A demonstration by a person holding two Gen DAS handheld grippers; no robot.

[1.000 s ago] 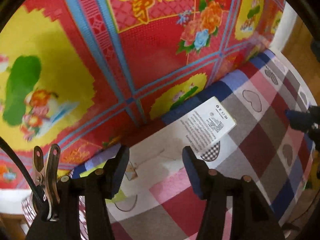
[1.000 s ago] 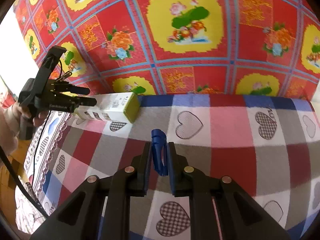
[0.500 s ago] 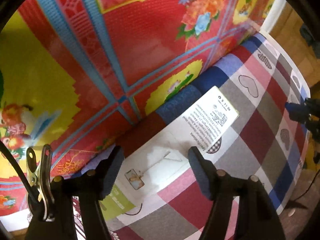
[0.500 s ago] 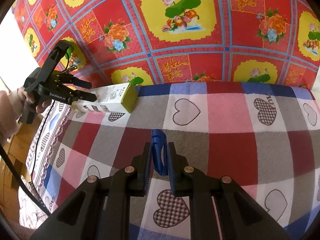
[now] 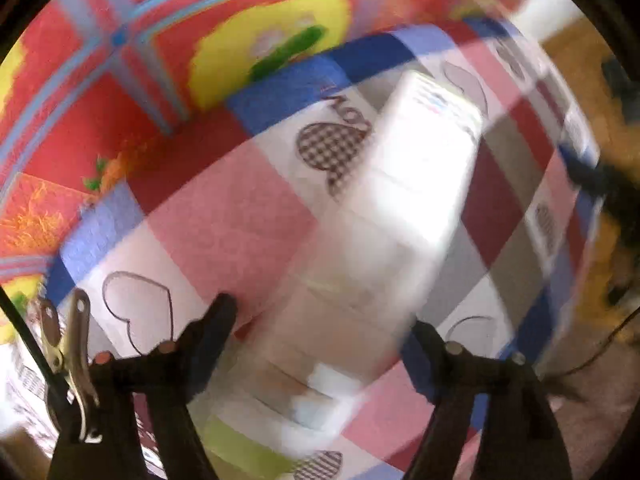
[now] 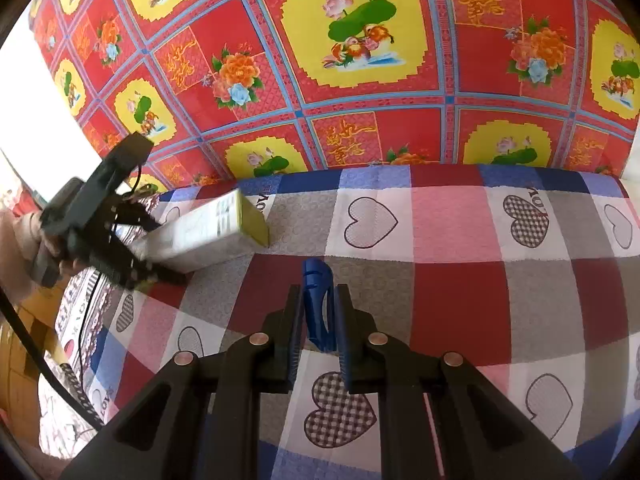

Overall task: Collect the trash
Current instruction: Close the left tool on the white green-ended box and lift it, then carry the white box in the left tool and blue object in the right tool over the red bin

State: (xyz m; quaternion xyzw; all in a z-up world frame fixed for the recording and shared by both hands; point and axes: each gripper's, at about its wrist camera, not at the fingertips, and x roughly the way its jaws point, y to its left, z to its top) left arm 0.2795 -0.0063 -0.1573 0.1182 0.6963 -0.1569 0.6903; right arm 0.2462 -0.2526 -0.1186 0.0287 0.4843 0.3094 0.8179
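A long white carton with a yellow-green end lies on the checked heart-print cloth near the back left. In the left wrist view the carton is blurred and runs forward between my left gripper's wide-open fingers. In the right wrist view the left gripper sits at the carton's near end. My right gripper is shut on a small blue plastic piece and hovers over the middle of the cloth.
A red and yellow floral sheet rises as a wall behind the cloth. The cloth's left edge drops to a wooden floor, where a black cable hangs. The right gripper shows dark at the left wrist view's right edge.
My left gripper has swung over the carton, which now lies between its open fingers; the carton has turned a little on the cloth. The right gripper has pulled back slightly, still holding the blue piece.
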